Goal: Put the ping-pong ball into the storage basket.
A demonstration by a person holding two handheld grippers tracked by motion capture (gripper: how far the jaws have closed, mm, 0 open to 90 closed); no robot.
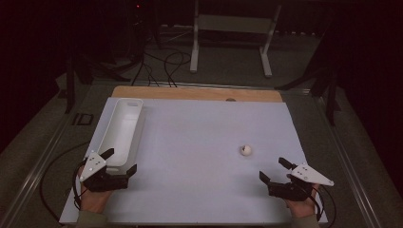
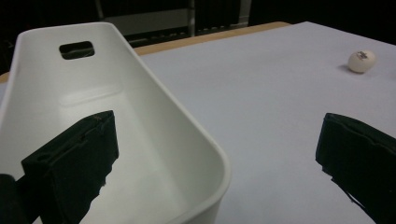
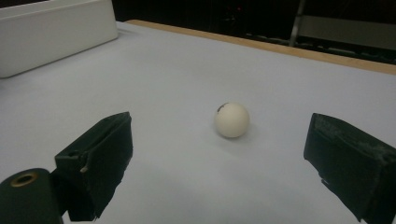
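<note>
Meanwhile, a small white ball [image 1: 245,151] rests right of centre on the bench [image 1: 199,142], just ahead of the right tool [image 1: 275,170], its jaws wide apart and empty. Light, smooth and likely to roll, the ball wants a gentle pinch across its middle.

We hold the left gripper [image 1: 119,160] and right gripper [image 1: 273,170] low, jaws wide apart, both pointing forward.

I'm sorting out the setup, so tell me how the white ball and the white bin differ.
The ball is small and round; the bin is long, rectangular and open-topped. The ball lies on the table's right half, ahead of the right hand-held gripper; the bin stands along the left edge, at the left hand-held gripper. The ball carries a dark mark; the bin has a handle slot. Both are white.
</note>
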